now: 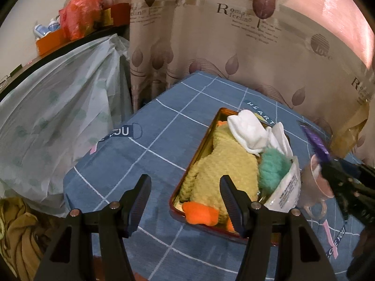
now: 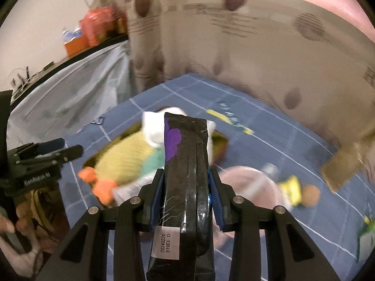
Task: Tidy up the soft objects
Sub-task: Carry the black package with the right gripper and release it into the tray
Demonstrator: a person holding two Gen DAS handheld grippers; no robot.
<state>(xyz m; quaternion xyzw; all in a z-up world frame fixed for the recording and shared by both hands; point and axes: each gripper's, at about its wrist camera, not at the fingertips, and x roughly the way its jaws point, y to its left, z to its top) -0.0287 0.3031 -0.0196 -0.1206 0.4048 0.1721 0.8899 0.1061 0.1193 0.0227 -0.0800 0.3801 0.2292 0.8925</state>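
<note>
My right gripper has its jaws pinching a black packet, a long, glossy foil pouch with a purple patch and a white sticker, stiff enough to stand out ahead of the jaws. It hangs above the tray, which is a shallow metal rectangle with a red rim sitting on the blue checked surface. My left gripper waits at the tray's near edge with its jaws spread and nothing between them. The tray is already heaped: a nubbly yellow plush duck with orange felt feet, a white sock, a teal fluffy ball and a crinkly white pouch. My worry is that the slick packet slides off that springy pile, or nudges the sock over the far rim. Just right of the tray stands a clear pink cup; a careless swing could tip it.
</note>
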